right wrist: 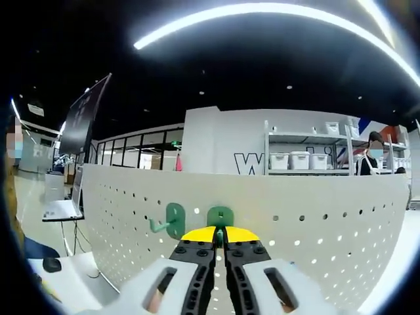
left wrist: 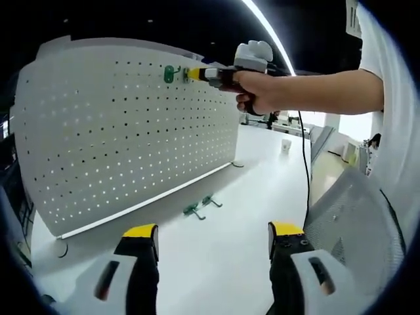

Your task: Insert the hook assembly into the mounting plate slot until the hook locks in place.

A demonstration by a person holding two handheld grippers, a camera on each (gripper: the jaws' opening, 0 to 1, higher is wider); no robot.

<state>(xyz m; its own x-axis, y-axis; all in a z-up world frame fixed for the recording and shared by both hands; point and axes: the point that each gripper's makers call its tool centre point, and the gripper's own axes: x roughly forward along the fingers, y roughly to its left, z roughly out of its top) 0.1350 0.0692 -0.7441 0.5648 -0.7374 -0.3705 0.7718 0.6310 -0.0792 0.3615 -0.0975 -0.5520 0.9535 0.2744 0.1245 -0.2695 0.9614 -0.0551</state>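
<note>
Pegboard point(right wrist: 315, 216) stands upright; my right gripper point(right wrist: 220, 235) is clamped on a green hook point(right wrist: 220, 216) pressed at its top row, beside a mounted hook point(right wrist: 172, 221). Probably rigid, light plastic; backplate grip suits. Left gripper point(left wrist: 213, 236) hangs apart.

Bright ceiling light strips point(right wrist: 262, 13) arc overhead against a dark ceiling, lighting the white tabletop point(left wrist: 216, 249) evenly with soft shadows. Fisheye distortion bends straight edges; the foreground claws look slightly blurred.
</note>
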